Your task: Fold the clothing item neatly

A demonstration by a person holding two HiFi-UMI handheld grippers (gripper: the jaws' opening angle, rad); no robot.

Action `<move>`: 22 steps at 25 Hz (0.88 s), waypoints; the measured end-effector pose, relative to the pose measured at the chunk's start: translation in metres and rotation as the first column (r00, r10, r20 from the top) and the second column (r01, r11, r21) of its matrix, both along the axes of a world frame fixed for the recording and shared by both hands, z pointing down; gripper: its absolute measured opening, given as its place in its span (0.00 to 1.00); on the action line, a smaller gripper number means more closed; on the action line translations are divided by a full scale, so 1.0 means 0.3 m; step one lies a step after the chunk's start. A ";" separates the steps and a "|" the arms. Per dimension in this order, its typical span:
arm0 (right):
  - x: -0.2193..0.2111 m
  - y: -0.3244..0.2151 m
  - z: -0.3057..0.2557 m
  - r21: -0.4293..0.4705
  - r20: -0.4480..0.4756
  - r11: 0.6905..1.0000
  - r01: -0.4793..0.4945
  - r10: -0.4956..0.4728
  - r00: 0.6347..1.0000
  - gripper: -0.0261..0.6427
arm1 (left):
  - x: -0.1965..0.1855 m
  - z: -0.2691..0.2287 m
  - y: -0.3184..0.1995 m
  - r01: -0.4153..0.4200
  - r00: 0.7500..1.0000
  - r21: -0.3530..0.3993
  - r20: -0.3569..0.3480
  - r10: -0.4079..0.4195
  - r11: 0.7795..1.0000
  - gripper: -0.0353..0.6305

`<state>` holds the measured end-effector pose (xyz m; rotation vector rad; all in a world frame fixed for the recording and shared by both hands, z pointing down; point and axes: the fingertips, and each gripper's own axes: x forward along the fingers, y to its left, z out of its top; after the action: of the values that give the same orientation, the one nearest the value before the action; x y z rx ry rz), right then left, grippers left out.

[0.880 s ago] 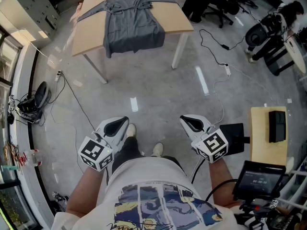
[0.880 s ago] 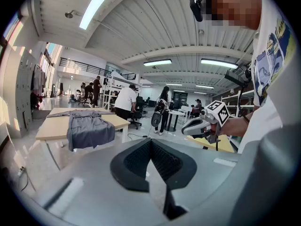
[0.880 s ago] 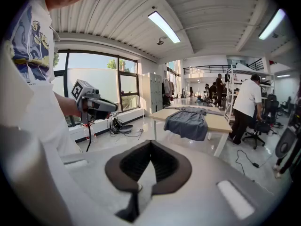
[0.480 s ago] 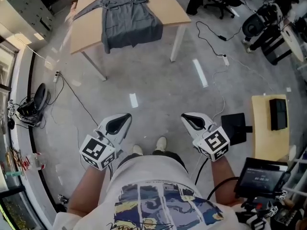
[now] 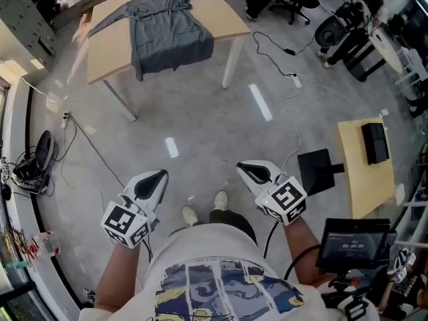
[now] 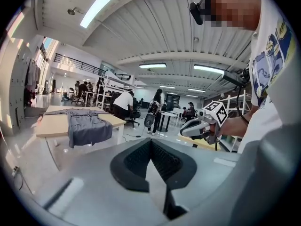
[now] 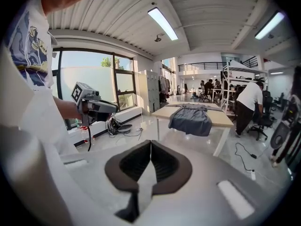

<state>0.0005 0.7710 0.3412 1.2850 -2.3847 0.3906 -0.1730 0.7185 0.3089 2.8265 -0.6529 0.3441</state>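
Grey robe is spread flat on the wooden table across the room, hem hanging over the near edge. I've got the left gripper and right gripper well apart from it, over the grey floor. Both sets of jaws pressed together w/ nothing btwn them.

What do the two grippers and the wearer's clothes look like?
Both the left gripper and right gripper have pale grey-white shells tapering to black ribbed pads. Each carries a white cube with black square markers. A black cable hangs below the right one. The person wears a white short-sleeved T-shirt with a blue-and-yellow print.
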 end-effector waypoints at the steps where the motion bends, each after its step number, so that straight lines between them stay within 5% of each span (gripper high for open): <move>1: -0.011 0.003 0.004 -0.003 -0.003 1.000 -0.007 0.007 1.000 0.05 | -0.011 0.005 0.003 -0.008 1.000 0.001 0.001 0.008 1.000 0.06; 14: -0.069 -0.054 0.015 -0.012 -0.059 0.999 -0.034 0.034 0.998 0.07 | -0.051 0.053 -0.044 -0.035 0.999 -0.033 -0.029 0.034 0.999 0.06; 22: 0.033 -0.301 0.027 0.007 -0.054 1.000 0.005 -0.005 0.999 0.11 | 0.020 0.040 -0.251 0.044 0.999 -0.025 -0.024 -0.045 0.999 0.09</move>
<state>0.0104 0.6809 0.3495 1.2764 -2.3462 0.3417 -0.1669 0.6430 0.3208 2.7835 -0.7001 0.3069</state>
